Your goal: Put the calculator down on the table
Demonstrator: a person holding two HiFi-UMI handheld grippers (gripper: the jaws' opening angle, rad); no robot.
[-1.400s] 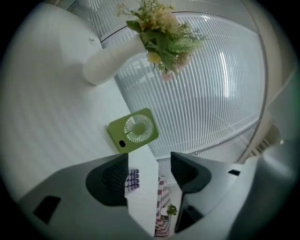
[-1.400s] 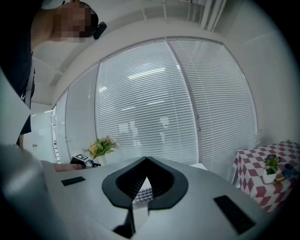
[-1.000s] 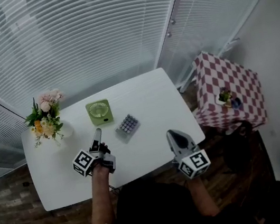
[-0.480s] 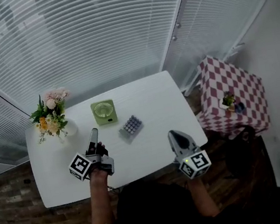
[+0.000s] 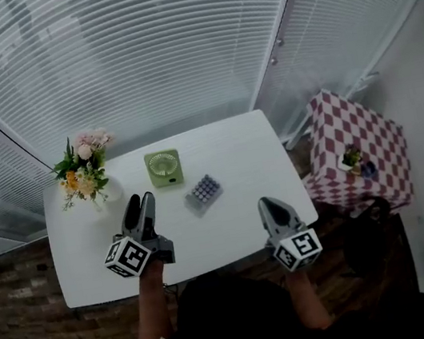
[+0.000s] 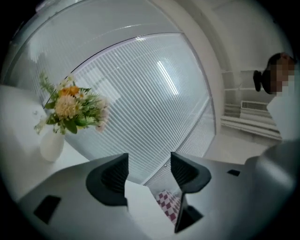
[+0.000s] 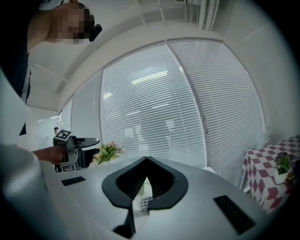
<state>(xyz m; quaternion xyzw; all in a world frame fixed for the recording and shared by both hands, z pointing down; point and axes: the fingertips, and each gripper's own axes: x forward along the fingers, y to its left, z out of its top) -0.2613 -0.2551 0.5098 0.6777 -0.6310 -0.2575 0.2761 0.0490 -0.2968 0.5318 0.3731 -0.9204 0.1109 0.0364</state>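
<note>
The calculator (image 5: 203, 193), grey with rows of pale keys, lies flat on the white table (image 5: 233, 153) just right of the middle. No gripper touches it. My left gripper (image 5: 140, 197) hovers to its left, near the flowers, with its jaws apart and nothing between them (image 6: 149, 159). My right gripper (image 5: 266, 202) is at the table's front right, its jaws closed tip to tip (image 7: 146, 159). In the right gripper view the calculator (image 7: 140, 204) shows through the opening under the joined tips, lying further off on the table.
A green desk fan (image 5: 164, 167) stands behind the calculator. A white vase of flowers (image 5: 83, 175) sits at the table's left end. A small table with a red checked cloth (image 5: 359, 151) and a little plant stands to the right. Window blinds close off the far side.
My left gripper's jaws have opened and it has drifted slightly left, toward the flowers. The right gripper and the calculator have stayed in place.
</note>
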